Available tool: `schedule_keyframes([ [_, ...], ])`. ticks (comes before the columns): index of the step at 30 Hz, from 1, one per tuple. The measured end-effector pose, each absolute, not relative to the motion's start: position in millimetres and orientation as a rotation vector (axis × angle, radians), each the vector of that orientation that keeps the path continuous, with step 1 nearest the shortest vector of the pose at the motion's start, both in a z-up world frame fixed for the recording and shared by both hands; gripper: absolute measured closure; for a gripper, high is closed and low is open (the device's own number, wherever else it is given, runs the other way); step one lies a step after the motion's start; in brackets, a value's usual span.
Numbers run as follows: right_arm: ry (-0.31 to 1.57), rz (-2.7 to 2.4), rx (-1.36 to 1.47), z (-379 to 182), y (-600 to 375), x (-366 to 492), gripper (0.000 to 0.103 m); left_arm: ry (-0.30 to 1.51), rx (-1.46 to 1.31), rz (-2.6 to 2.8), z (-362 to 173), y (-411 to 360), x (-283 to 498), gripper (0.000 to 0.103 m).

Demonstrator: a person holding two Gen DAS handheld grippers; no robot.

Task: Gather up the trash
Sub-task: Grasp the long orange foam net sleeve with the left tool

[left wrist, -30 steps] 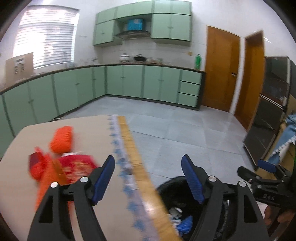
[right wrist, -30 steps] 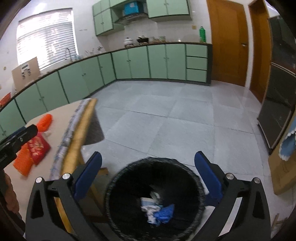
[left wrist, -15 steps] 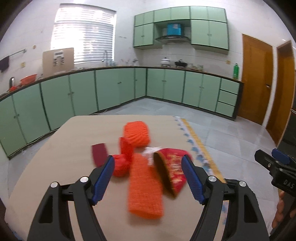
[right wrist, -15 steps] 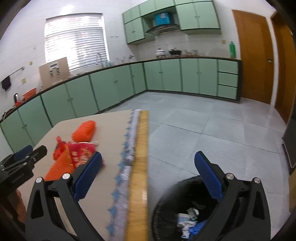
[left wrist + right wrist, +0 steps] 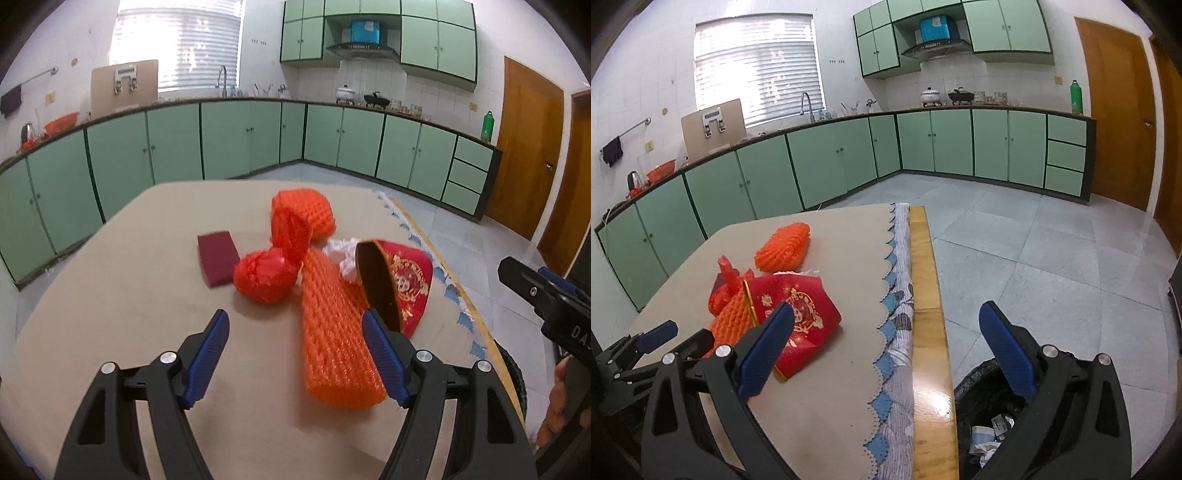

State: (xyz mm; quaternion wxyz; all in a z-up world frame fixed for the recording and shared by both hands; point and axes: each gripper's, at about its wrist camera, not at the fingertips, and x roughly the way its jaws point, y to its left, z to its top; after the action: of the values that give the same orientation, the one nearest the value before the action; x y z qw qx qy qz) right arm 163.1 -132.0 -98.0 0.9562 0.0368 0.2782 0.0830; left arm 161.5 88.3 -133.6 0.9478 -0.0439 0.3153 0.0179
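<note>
A cluster of trash lies on the beige-covered worktop [image 5: 110,295]: a long orange foam net [image 5: 334,332], a crumpled red plastic bag [image 5: 266,278], a second orange foam net [image 5: 304,214] at the far side, a dark red card [image 5: 218,256] to the left, a wad of white paper [image 5: 341,254], and a red packet with gold ornament [image 5: 408,280] to the right. The gold printing on the packet cannot be read. The left tool [image 5: 295,360] hangs above the near end of the long net, jaws released and wide apart, with nothing between the blue pads; the net's near end lies just beside the right pad. The right tool [image 5: 890,347] is likewise released and empty, straddling the worktop's right edge, the red packet near its left pad. Below that edge, on the tiled floor, stands a black-lined bin [image 5: 982,417] holding scraps. The letters "DA" show on the right tool's body in the left view.
</note>
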Motion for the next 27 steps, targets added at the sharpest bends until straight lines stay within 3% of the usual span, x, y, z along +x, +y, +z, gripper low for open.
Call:
schedule_keyframes([
  [9,0.580,0.179,0.063,-104.1,-130.4,169.5,0.006,0.717,-0.125,-0.001,-154.2,90.2,172.4,0.032],
  [12,0.584,0.194,0.054,-105.9,-128.7,170.6,0.006,0.732,-0.150,-0.014,-157.0,92.9,173.7,0.048],
  [14,0.587,0.207,0.050,-105.9,-127.4,172.2,0.006,0.743,-0.161,-0.027,-158.1,92.0,175.7,0.071],
  [17,0.593,0.229,0.029,-106.0,-122.4,175.6,0.006,0.749,-0.165,-0.026,-159.1,90.2,176.0,0.088],
  [27,0.636,0.324,-0.009,-108.8,-90.4,191.8,0.006,0.651,-0.123,0.057,-141.0,95.6,167.6,0.091],
])
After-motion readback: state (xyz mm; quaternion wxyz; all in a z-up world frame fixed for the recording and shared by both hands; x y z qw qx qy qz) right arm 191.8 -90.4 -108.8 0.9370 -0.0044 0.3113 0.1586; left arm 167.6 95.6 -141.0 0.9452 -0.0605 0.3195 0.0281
